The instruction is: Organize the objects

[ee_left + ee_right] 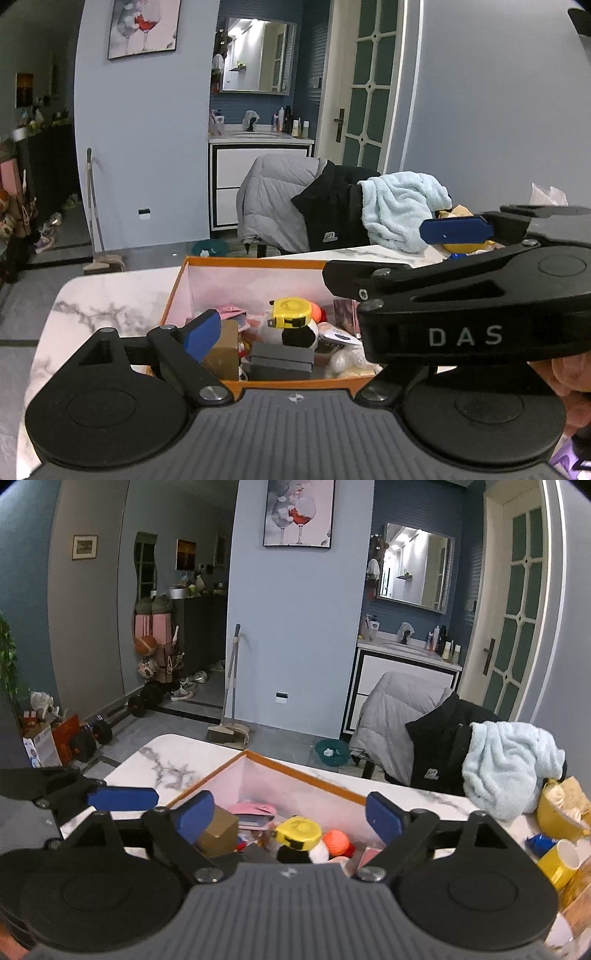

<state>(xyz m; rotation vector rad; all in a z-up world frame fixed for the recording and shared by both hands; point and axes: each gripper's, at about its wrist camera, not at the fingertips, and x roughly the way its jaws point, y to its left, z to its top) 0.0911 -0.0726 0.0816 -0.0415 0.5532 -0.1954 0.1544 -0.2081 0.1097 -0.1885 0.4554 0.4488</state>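
An orange-rimmed box (258, 263) (306, 775) stands on the marble table, holding several items. Among them are a yellow tape measure (291, 314) (299, 830) lying on a black-and-white plush toy (297, 338), a brown carton (221, 350) (218, 832), a pink wallet (253, 812) and grey boxes (280, 360). My left gripper (295, 330) hovers over the box's near side, open. Only its left pad (201, 334) shows, because the right gripper's black body crosses in front. My right gripper (289, 819) is also open above the box, with nothing between its pads.
A chair draped with grey and black jackets (280, 199) and a light blue towel (509, 760) stands behind the table (173, 753). A yellow bowl (554, 812) and a yellow mug (561, 860) sit at the right. A broom (231, 686) leans on the wall.
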